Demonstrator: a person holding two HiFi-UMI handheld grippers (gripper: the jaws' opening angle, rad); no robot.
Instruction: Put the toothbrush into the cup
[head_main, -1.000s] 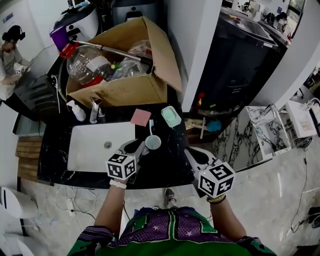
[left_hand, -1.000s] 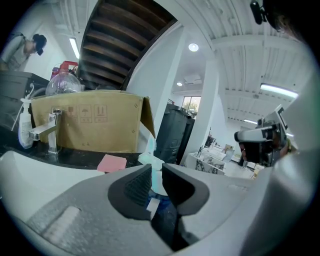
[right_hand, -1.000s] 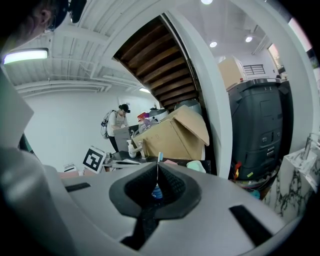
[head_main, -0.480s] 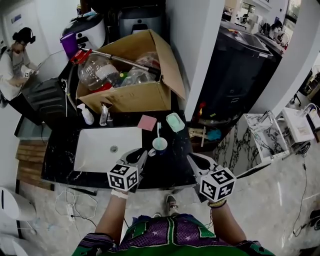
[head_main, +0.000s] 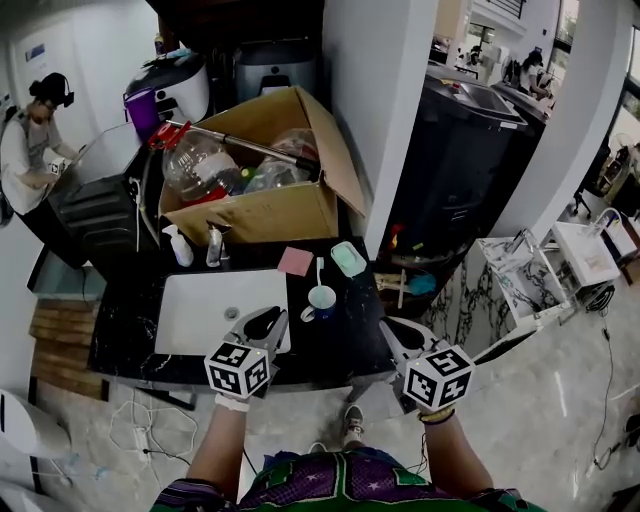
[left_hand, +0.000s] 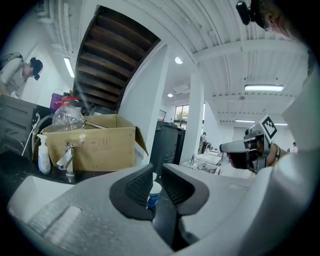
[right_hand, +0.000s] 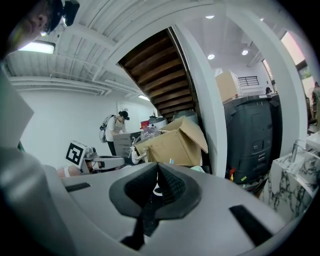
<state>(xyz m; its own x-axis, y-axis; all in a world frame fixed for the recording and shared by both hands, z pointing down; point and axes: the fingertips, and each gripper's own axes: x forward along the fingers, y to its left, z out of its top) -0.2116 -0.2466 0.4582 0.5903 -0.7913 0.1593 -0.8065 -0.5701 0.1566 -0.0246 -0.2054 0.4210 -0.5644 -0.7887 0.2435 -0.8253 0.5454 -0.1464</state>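
Note:
A white cup (head_main: 322, 299) stands on the dark counter (head_main: 340, 330), right of the sink (head_main: 200, 320). The toothbrush (head_main: 319, 272) stands upright in it, leaning toward the back. My left gripper (head_main: 268, 318) hangs over the sink's right front corner, short of the cup. Its jaws stand a narrow gap apart and hold nothing. In the left gripper view the cup (left_hand: 154, 192) shows through that gap in the left gripper (left_hand: 157, 171). My right gripper (head_main: 389, 329) is at the counter's front right, and in its own view the right gripper (right_hand: 157, 167) is shut and empty.
An open cardboard box (head_main: 255, 205) of bottles fills the back of the counter. A pink pad (head_main: 295, 261) and a green soap dish (head_main: 348, 258) lie behind the cup. A tap (head_main: 213, 245) and spray bottle (head_main: 180, 246) stand behind the sink. A person (head_main: 25, 150) works at the far left.
Both grippers have drawn back from the cup toward the counter's front edge. The toothbrush stays standing in the cup. The head view has shifted slightly.

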